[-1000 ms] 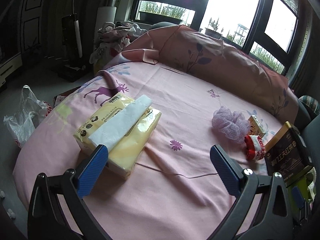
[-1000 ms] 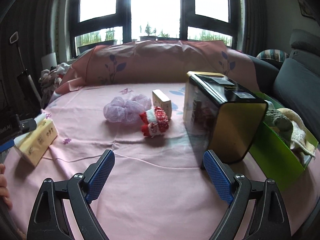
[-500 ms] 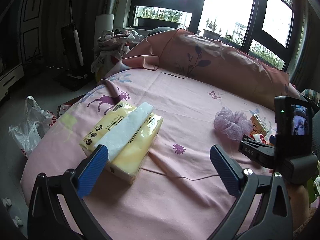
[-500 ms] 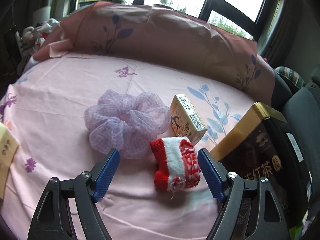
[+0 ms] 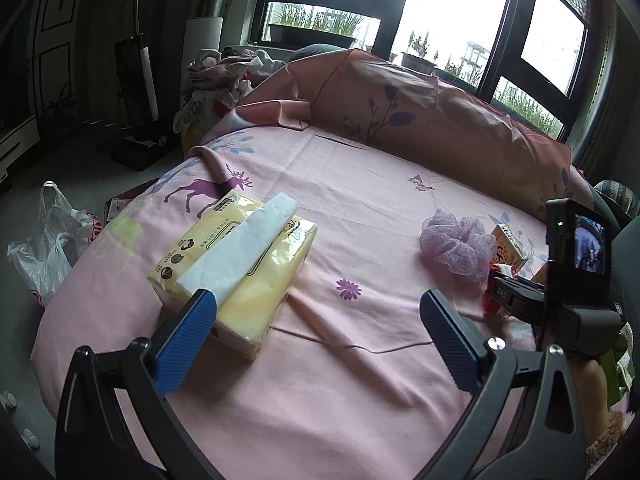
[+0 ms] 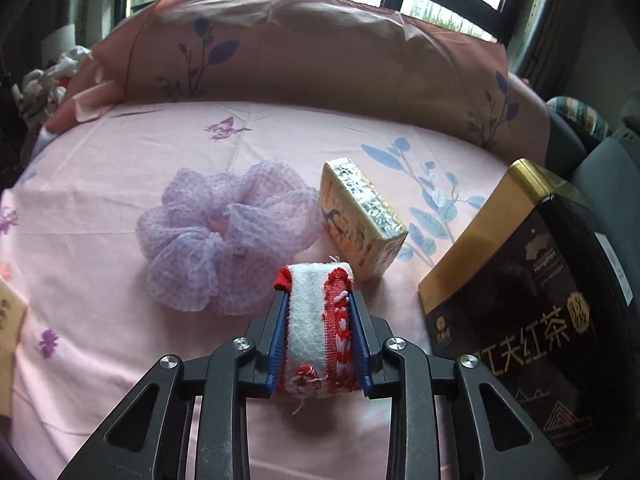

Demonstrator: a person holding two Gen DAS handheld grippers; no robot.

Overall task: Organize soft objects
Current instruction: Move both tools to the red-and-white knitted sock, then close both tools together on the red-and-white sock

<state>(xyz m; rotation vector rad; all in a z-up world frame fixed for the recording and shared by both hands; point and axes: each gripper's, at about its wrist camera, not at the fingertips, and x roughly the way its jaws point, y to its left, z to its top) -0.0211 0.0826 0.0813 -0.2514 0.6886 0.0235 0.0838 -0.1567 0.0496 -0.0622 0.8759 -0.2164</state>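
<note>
My right gripper [image 6: 318,300] is shut on a red and white knitted sock [image 6: 320,320] that lies on the pink bedsheet [image 6: 160,152]. A lilac mesh scrunchie [image 6: 224,236] lies just left of it, touching the sock; the scrunchie also shows in the left wrist view [image 5: 456,246]. My left gripper [image 5: 318,308] is open and empty, low over the sheet, with its left finger beside a yellow tissue pack [image 5: 236,272]. The right gripper's body [image 5: 560,308] shows at the right of the left wrist view.
A small gold box [image 6: 360,220] lies behind the sock. A black and gold tea tin [image 6: 532,300] stands to the right. A pink pillow [image 6: 320,48] lines the far edge. A plastic bag [image 5: 48,248] and a vacuum [image 5: 140,80] are on the floor to the left.
My right gripper has moved forward and closed on the red and white sock. My left gripper has stayed open, its view barely shifted.
</note>
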